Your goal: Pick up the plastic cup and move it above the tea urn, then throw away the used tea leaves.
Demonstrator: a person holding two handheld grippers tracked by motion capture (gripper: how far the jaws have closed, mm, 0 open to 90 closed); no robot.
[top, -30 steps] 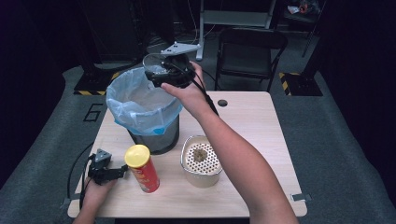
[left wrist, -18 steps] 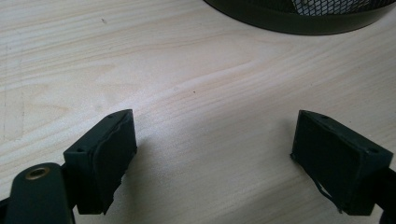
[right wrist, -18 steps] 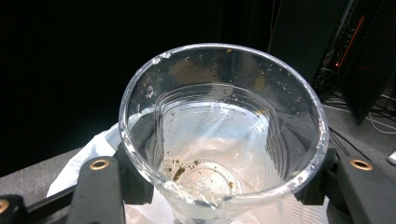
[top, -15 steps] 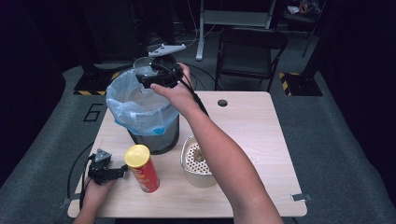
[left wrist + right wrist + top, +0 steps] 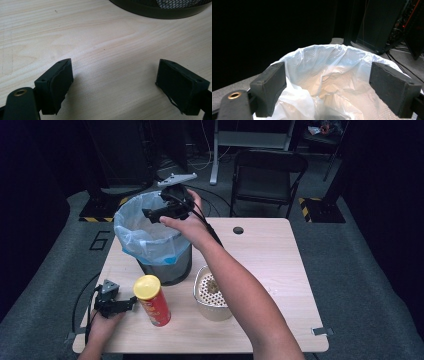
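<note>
Your right gripper (image 5: 152,213) hangs over the mouth of the bin (image 5: 165,262), which stands near the table's (image 5: 280,270) far left corner. Its jaws are spread wide with nothing between them; the right gripper view looks straight down between them into the blue liner (image 5: 332,82). Held there, anything let go would fall inside the liner and not on the rim, so this reads as the release point of a drop.

Your left gripper (image 5: 131,303) rests low near the table's near left corner, jaws also wide and empty, with bare wood between them and the bin's dark base (image 5: 160,10) at the far edge of its view. It sits just beside the can (image 5: 152,300), which stands tilted on the table toward the near edge, close to the bin's front. Parked that way, it is ready to take the can without a long reach.

The basket (image 5: 212,295) sits right of the can, partly under your right forearm, with some scraps inside it that are too small to name.

Judging from this, the can and the basket's contents are still to go. When you draw the right arm back, mind the basket below your forearm.
</note>
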